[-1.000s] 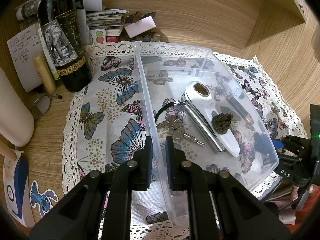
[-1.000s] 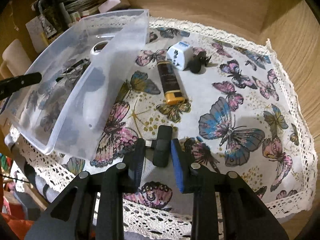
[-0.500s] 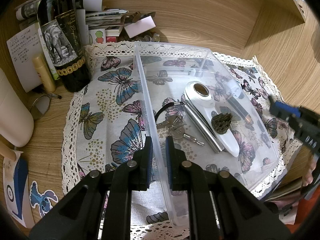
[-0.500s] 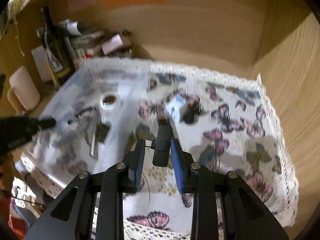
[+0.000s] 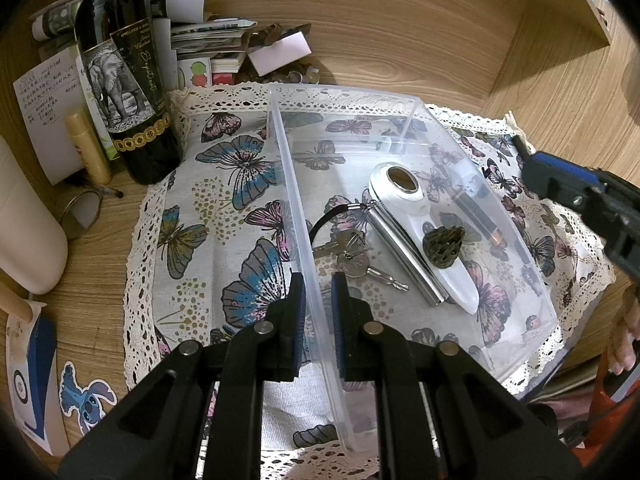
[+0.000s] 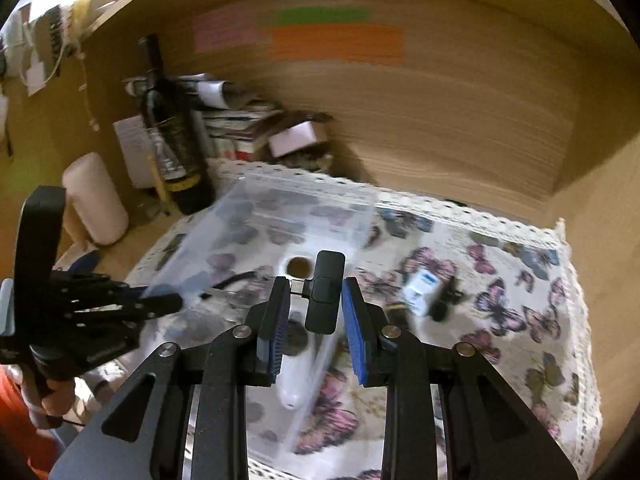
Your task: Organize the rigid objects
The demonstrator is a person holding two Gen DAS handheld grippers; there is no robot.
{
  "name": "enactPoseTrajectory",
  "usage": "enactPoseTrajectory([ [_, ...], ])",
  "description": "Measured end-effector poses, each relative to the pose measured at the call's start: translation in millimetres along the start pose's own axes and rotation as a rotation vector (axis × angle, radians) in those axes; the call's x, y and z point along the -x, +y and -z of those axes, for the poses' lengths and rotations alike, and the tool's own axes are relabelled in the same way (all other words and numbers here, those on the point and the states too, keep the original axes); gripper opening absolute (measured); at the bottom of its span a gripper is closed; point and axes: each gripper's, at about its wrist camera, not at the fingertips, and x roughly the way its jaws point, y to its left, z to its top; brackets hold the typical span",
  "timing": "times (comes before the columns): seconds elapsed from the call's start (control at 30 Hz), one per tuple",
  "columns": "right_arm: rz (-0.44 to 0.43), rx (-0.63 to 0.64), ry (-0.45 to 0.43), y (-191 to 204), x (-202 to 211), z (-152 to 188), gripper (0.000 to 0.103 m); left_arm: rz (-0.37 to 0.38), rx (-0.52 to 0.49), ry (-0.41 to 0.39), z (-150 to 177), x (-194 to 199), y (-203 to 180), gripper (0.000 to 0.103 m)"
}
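Your left claw [image 5: 318,320] pinches the clear bin's [image 5: 516,280] near wall; inside lie keys [image 5: 354,258], a white gadget [image 5: 424,232] and a dark cone [image 5: 444,242].

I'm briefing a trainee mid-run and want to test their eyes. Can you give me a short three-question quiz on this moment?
1. What does the right tool hold?
2. True or false: the left tool clamps the clear bin's wall.
3. Which lies outside the bin: A keys, B white plug adapter, C dried seed pod?

Key: 1 a small black device; 2 true; 3 B.
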Motion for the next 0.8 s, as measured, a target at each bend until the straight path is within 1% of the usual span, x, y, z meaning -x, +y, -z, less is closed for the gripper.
enactPoseTrajectory([
  [0.27,-0.070,0.060,0.062,28,-31,0,0.025,0.001,0.000,0.000,0,0,0,0.012],
  [0.5,-0.119,0.044,0.125,32,-48,2,0.025,0.003,-0.001,-0.001,-1,0,-1,0.012],
  [0.63,-0.112,0.032,0.118,29,-45,1,0.025,0.002,-0.001,-0.001,-1,0,-1,0.012],
  [0.8,-0.085,0.007,0.087,19,-35,-4,0.025,0.002,0.000,-0.001,-1,0,-1,0.012],
])
